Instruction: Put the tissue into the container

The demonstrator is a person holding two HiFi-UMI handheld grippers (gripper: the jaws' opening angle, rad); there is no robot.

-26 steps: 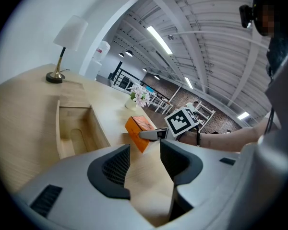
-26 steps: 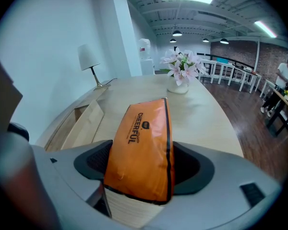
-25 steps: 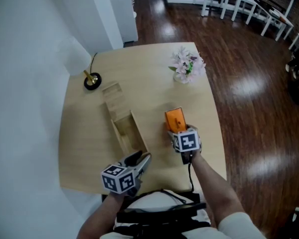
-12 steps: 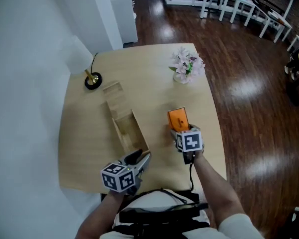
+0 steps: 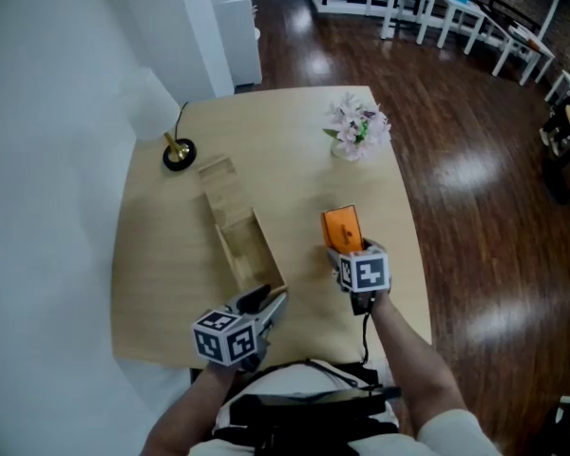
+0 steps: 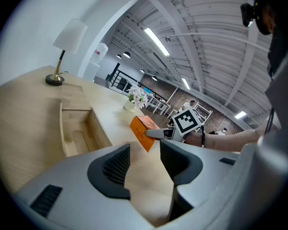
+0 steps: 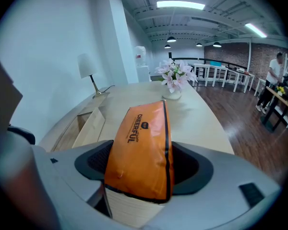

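Observation:
An orange tissue pack hangs just above the table's right half, with my right gripper shut on its near end. In the right gripper view the pack fills the gap between the two pads and sticks out forward. The container, a long open wooden box, lies left of the pack with its lid at the far end. My left gripper is open near the table's front edge, just short of the box's near end. Nothing is between its jaws, and beyond them I see the box and the pack.
A small brass lamp stands at the table's far left by the white wall. A vase of pale flowers stands at the far right. The table edge drops to a dark wood floor on the right.
Almost nothing: the pack in my right gripper has edged a touch to the right. The left gripper has kept still.

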